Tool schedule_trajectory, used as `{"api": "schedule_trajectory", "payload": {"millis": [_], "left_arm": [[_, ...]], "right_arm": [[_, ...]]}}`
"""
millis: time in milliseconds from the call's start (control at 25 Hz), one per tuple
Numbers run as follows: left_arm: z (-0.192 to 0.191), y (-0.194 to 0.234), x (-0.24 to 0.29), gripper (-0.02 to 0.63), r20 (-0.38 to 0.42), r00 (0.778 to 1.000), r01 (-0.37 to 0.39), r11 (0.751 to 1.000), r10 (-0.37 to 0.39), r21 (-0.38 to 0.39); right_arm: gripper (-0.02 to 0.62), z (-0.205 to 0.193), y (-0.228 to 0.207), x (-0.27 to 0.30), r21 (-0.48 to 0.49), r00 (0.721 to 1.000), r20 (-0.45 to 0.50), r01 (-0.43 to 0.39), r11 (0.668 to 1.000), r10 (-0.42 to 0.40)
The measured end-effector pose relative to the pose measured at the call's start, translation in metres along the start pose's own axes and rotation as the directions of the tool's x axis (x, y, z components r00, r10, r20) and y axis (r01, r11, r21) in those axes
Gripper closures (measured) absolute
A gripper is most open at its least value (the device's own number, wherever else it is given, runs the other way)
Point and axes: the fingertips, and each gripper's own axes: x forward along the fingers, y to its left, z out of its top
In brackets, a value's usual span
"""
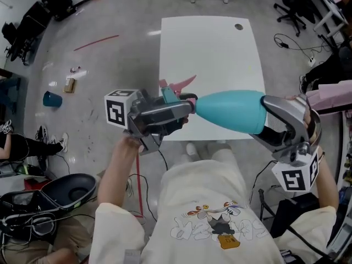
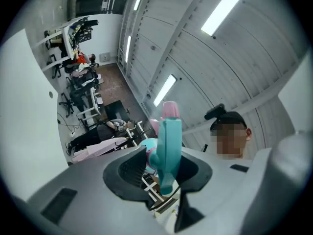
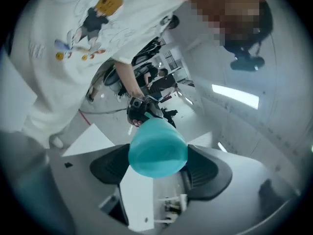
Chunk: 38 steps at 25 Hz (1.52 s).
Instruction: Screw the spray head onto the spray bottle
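In the head view, my left gripper (image 1: 184,106) is shut on the teal spray head (image 1: 171,95), whose pink trigger (image 1: 184,83) sticks out past it. My right gripper (image 1: 268,121) is shut on the wide base end of the teal spray bottle (image 1: 231,110). The bottle lies level in the air above the table's near edge, its narrow neck meeting the spray head at the left jaws. The left gripper view shows the spray head (image 2: 168,151) upright between the pads, pink tip on top. The bottle's round base (image 3: 157,148) fills the gap between the pads in the right gripper view.
A white table (image 1: 209,43) with a dark cable hole (image 1: 238,26) stands in front of me. On the floor lie a blue cup (image 1: 53,99) at the left and a black open case (image 1: 69,194) at the lower left. Office chairs stand at the far right.
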Motion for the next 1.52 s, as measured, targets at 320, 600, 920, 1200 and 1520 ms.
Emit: {"api": "schedule_trajectory", "payload": {"millis": [320, 600, 920, 1200, 1520], "left_arm": [[-0.002, -0.006, 0.005, 0.466, -0.093, 0.993, -0.057, 0.982, 0.074, 0.178], [-0.014, -0.016, 0.01, 0.466, -0.203, 0.968, -0.049, 0.905, 0.147, 0.423], [-0.043, -0.022, 0.025, 0.466, -0.272, 0.927, 0.038, 0.657, 0.258, 0.753], [-0.032, -0.024, 0.031, 0.466, -0.269, 0.894, 0.057, 0.503, 0.359, 0.862], [-0.016, -0.025, 0.036, 0.46, -0.133, 0.95, -0.052, 0.564, 0.282, 0.824]], "right_arm": [[0.219, -0.013, 0.004, 0.002, 0.492, 0.976, 0.127, -0.215, 0.843, 0.175], [0.219, -0.016, 0.007, -0.001, 0.798, 0.905, 0.342, -0.422, 0.43, 0.253], [0.219, -0.03, 0.023, -0.011, 0.765, 0.748, 0.643, -0.616, -0.19, 0.163], [0.221, -0.039, 0.016, -0.007, 0.635, 0.71, 0.704, -0.649, -0.419, -0.033], [0.221, -0.035, 0.03, -0.008, 0.448, 0.641, 0.666, -0.752, -0.484, -0.381]]}}
